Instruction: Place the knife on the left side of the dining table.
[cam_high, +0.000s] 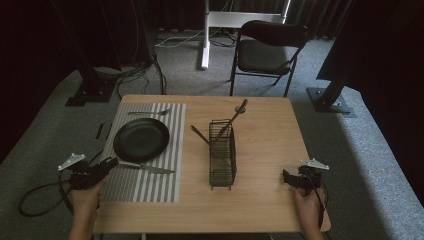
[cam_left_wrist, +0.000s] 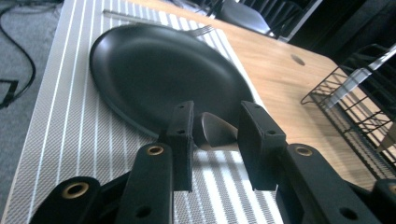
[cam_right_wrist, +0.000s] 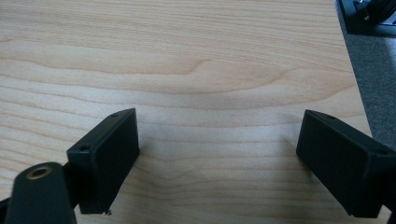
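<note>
A black plate (cam_high: 141, 139) (cam_left_wrist: 163, 70) lies on a grey striped placemat (cam_high: 150, 185) (cam_left_wrist: 60, 116). Past it lies a fork (cam_high: 147, 113) (cam_left_wrist: 201, 30), and on its near side a knife (cam_high: 150, 168). My left gripper (cam_high: 111, 163) (cam_left_wrist: 217, 109) is low over the mat's left edge. Its jaws stand narrowly apart on either side of the knife's handle end (cam_left_wrist: 217, 130), which rests on the mat. My right gripper (cam_high: 286, 177) (cam_right_wrist: 217, 158) sits wide open over bare wood near the table's right front corner, holding nothing.
A black wire rack (cam_high: 222, 155) (cam_left_wrist: 345, 116) stands mid-table with two dark-handled utensils (cam_high: 235, 117) leaning in it. The wooden table (cam_high: 265, 125) is bare to the rack's right. A folding chair (cam_high: 267, 47) stands beyond the far edge.
</note>
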